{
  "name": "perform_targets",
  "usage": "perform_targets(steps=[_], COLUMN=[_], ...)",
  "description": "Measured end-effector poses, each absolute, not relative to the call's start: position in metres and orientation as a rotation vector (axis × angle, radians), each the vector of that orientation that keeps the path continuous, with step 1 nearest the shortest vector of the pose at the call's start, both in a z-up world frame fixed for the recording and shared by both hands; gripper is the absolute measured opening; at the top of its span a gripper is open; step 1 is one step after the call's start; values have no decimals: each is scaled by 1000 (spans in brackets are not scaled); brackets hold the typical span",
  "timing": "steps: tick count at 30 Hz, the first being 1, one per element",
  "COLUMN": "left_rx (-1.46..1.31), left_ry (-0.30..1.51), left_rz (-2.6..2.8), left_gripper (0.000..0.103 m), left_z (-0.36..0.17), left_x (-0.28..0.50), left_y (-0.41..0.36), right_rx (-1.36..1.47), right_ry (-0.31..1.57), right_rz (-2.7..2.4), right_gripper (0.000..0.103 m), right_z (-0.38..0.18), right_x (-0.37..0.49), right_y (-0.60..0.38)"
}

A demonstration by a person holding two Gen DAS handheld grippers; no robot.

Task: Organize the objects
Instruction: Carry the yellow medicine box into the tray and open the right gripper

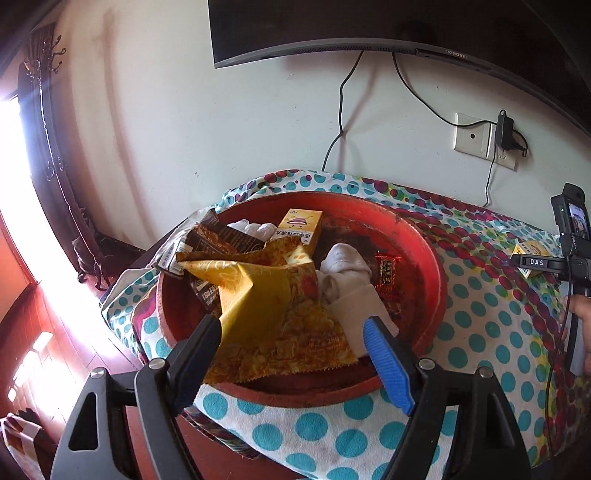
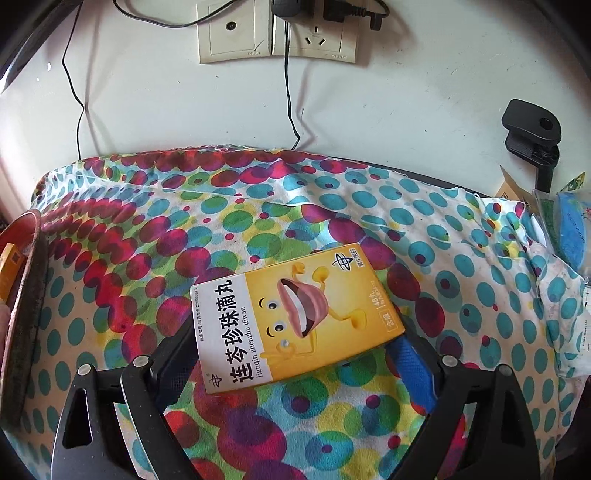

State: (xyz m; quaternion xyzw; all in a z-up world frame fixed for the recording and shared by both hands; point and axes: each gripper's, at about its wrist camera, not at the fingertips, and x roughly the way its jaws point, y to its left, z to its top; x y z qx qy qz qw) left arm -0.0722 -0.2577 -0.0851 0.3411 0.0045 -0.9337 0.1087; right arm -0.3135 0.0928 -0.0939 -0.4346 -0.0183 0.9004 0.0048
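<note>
A red round basin (image 1: 424, 258) on the dotted cloth holds snack packets (image 1: 291, 332), white socks (image 1: 347, 266), a red candy (image 1: 388, 271) and a yellow medicine box (image 1: 299, 225). My left gripper (image 1: 291, 328) is open above the basin's near side, its fingers on either side of a yellow packet and a sock. A second yellow medicine box (image 2: 295, 321) lies flat on the cloth, also in the left wrist view (image 1: 530, 258). My right gripper (image 2: 291, 343) is around its near end, fingers at both sides; contact is hidden. The basin's rim (image 2: 26, 280) shows at far left.
The table with the dotted cloth (image 2: 332, 229) stands against a white wall with sockets (image 2: 277, 33), cables and a TV (image 1: 406, 26) above. A black clamp (image 2: 532, 136) and bagged items (image 2: 569, 229) sit at the table's right end. The floor drops off at left.
</note>
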Motion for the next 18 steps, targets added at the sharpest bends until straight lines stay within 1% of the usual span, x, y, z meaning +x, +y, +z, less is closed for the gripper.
perform_targets(steps=[3, 8, 18], left_rx=[1041, 1053, 1027], left_ry=[46, 77, 124], left_rz=[-2729, -2717, -2722], left_gripper=[81, 81, 81], left_z=[-90, -95, -91], left_x=[-65, -57, -43], left_y=[-261, -267, -282], right_rx=[-1344, -1304, -1310], right_ry=[-57, -155, -275], right_rz=[2859, 2939, 3072], right_gripper=[93, 93, 93], right_z=[-82, -64, -44], right_x=[-302, -285, -264], right_y=[85, 52, -38])
